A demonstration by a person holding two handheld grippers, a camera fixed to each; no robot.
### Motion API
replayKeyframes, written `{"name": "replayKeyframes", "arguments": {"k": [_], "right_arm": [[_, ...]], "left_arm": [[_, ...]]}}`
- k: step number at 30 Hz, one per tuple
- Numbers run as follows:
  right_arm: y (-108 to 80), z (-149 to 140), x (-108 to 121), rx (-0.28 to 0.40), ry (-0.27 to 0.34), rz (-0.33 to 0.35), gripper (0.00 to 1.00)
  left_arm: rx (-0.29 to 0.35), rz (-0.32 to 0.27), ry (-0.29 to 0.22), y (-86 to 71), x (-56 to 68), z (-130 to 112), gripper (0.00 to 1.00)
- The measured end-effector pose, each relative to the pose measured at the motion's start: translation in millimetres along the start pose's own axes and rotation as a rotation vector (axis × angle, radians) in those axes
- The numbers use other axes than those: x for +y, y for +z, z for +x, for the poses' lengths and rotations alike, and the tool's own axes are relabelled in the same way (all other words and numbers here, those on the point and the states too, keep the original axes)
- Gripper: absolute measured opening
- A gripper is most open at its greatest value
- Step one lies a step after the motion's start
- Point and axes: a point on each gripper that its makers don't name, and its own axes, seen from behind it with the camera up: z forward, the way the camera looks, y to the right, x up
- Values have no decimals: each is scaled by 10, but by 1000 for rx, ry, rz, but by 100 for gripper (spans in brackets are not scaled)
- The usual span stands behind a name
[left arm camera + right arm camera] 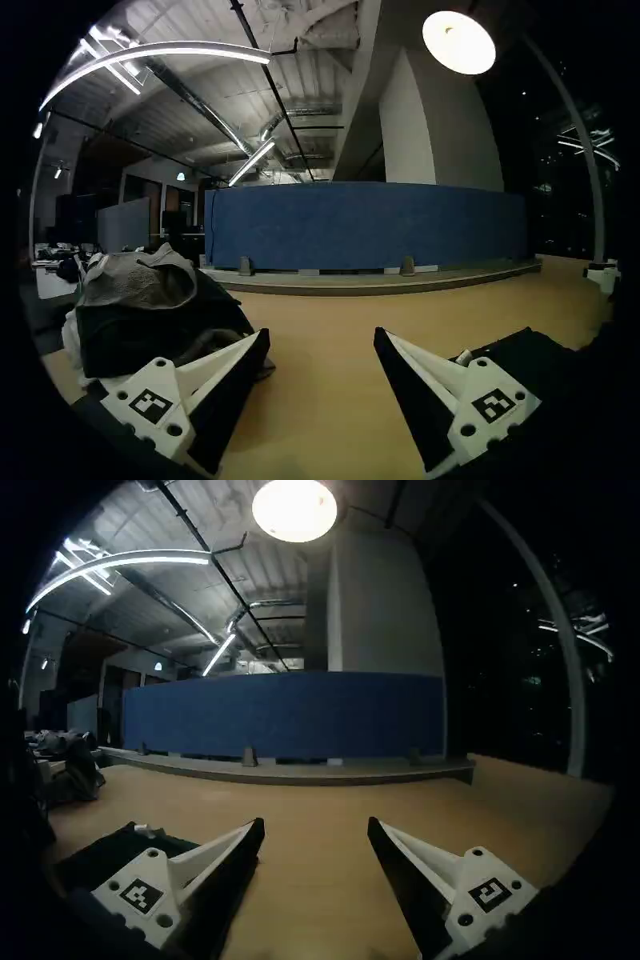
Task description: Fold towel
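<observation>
Towels (152, 312) perhaps, left gripper (321, 331) jaws apart

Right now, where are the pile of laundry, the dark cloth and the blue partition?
pile of laundry (160, 316): left gripper view, on its dark middle layer.
dark cloth (96, 856): right gripper view, on its flat top surface.
blue partition (360, 226): left gripper view, on the middle of its face.

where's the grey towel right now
In the left gripper view the grey towel lies on top of a dark cloth pile at the left of the wooden table, just beyond and left of the left gripper.
</observation>
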Motion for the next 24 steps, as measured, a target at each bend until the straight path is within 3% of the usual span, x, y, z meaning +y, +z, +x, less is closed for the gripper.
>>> {"name": "replayKeyframes", "arguments": {"k": [24], "right_arm": [[3, -6, -5, 1, 0, -3, 100]], "left_arm": [[0, 17, 0, 0, -24, 0, 97]]}}
